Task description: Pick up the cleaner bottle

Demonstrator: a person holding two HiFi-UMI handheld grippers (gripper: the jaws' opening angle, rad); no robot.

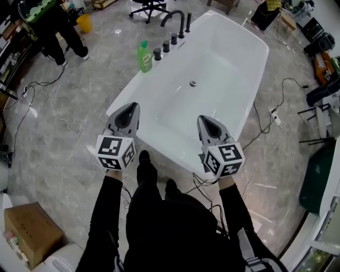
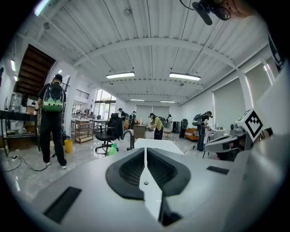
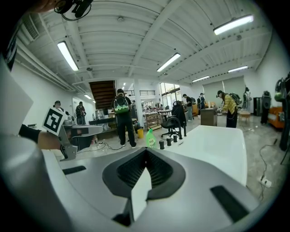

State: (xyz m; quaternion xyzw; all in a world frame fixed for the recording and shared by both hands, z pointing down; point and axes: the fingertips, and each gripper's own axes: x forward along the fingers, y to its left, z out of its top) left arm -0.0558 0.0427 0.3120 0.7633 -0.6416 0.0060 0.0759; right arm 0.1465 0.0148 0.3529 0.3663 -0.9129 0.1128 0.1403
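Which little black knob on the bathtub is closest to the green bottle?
The end knob of the row, farthest from the curved faucet. It stands right beside the green bottle; the other knobs sit further up the row.

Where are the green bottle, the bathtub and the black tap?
green bottle (image 1: 145, 57), head view, middle of body
bathtub (image 1: 130, 94), head view, left rim
black tap (image 1: 172, 16), head view, curved spout
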